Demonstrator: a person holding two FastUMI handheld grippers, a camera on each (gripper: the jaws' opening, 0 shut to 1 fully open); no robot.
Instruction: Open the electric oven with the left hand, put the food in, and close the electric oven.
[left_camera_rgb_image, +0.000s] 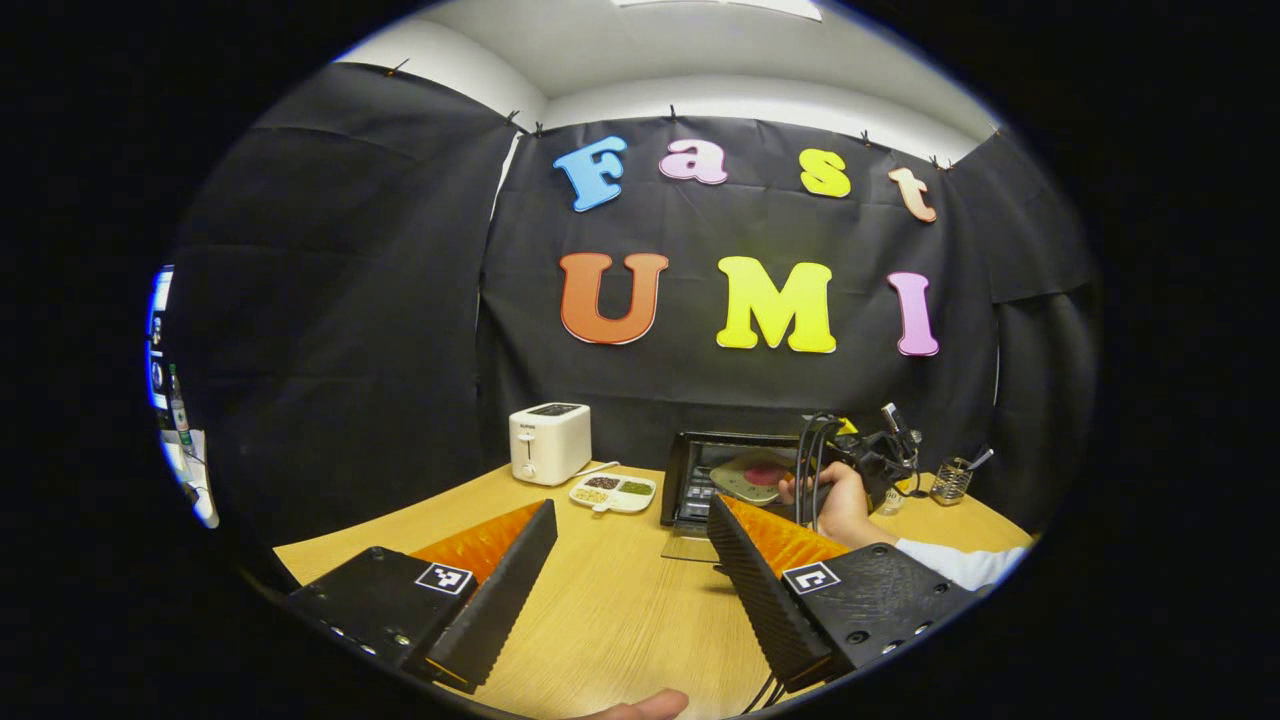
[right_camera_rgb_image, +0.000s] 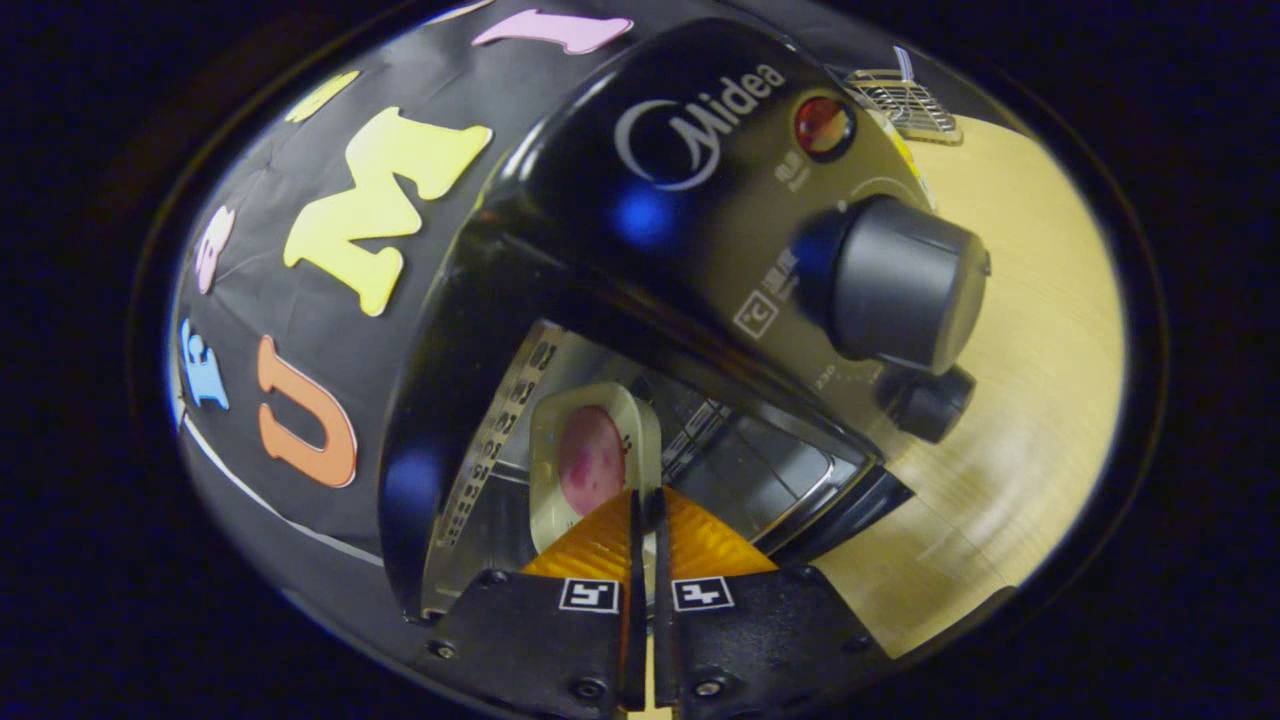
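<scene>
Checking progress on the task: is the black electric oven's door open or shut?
Open: the black electric oven has its glass door folded down flat on the wooden table.

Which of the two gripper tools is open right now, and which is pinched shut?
The left gripper is open, its fingers spread wide above the table. The right gripper is pinched shut on the plate at the oven.

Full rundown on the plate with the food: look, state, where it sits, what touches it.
The pale cream rounded-rectangular plate looks like glazed ceramic or plastic and carries a dark red-pink patch of food. It is held edge-on at the mouth of the open black electric oven, partly inside the cavity. The right gripper is shut on its near rim. In the left gripper view it appears in front of the oven opening.
</scene>
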